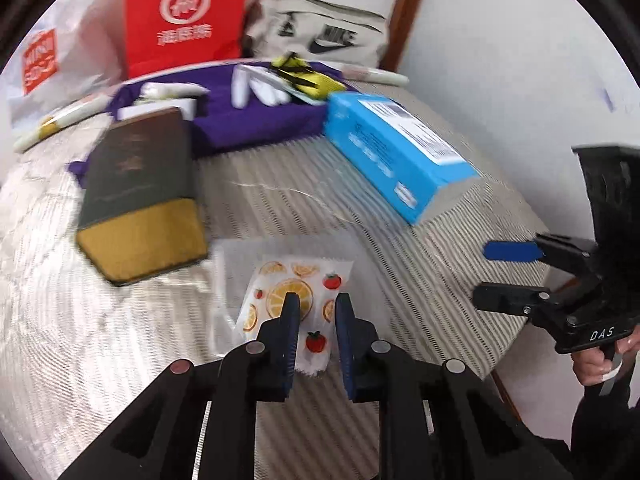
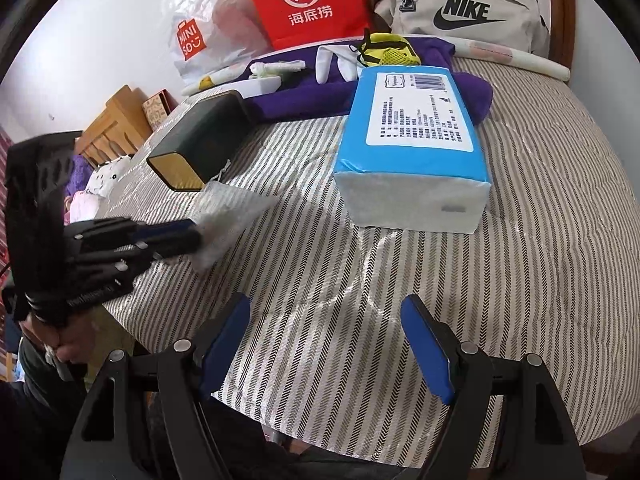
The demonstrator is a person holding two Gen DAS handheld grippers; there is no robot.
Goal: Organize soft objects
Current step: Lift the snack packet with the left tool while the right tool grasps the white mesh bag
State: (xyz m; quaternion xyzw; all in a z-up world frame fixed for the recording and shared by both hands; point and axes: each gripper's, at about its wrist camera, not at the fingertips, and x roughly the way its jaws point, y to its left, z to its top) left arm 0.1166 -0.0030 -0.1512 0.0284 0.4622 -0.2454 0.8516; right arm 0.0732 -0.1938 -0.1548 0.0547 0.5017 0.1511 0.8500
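Observation:
A small packet printed with oranges and strawberries, inside a clear wrapper, sits between the blue pads of my left gripper. In the right wrist view the left gripper is shut on the edge of this pale packet and holds it just above the striped cloth. My right gripper stands open over the bare cloth with nothing between its fingers; it also shows at the right edge of the left wrist view, right gripper. A blue tissue pack lies ahead of it.
A dark green box with a gold end lies left of the packet. Behind are a purple cloth with white gloves and a yellow mesh item, a red paper bag, a Nike bag and a plastic bag. The round table's edge curves right.

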